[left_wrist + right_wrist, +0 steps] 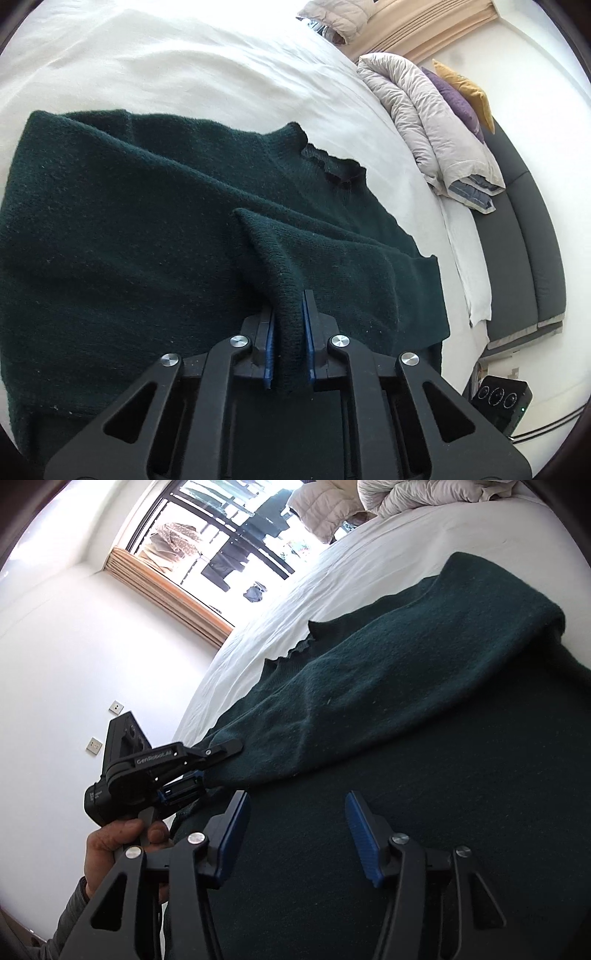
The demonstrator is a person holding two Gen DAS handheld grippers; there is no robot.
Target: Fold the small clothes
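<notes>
A dark green knitted sweater (129,221) lies spread on a white bed (184,66), its neck opening (334,166) toward the far side. My left gripper (289,306) is shut on a raised fold of the sweater's edge, pinched between the blue pads. The right wrist view shows the same sweater (424,720) with one part folded over the body. In that view the left gripper (210,766), held by a hand (110,845), clamps the end of the folded part. My right gripper (295,799) stands open just above the sweater's body, with nothing between its fingers.
A folded beige duvet (424,122) with purple and yellow cushions (458,96) sits at the bed's far right end. A dark grey bench (524,240) runs beside the bed, and a black device (502,402) lies on the floor. A window (221,554) and a white wall lie to the left.
</notes>
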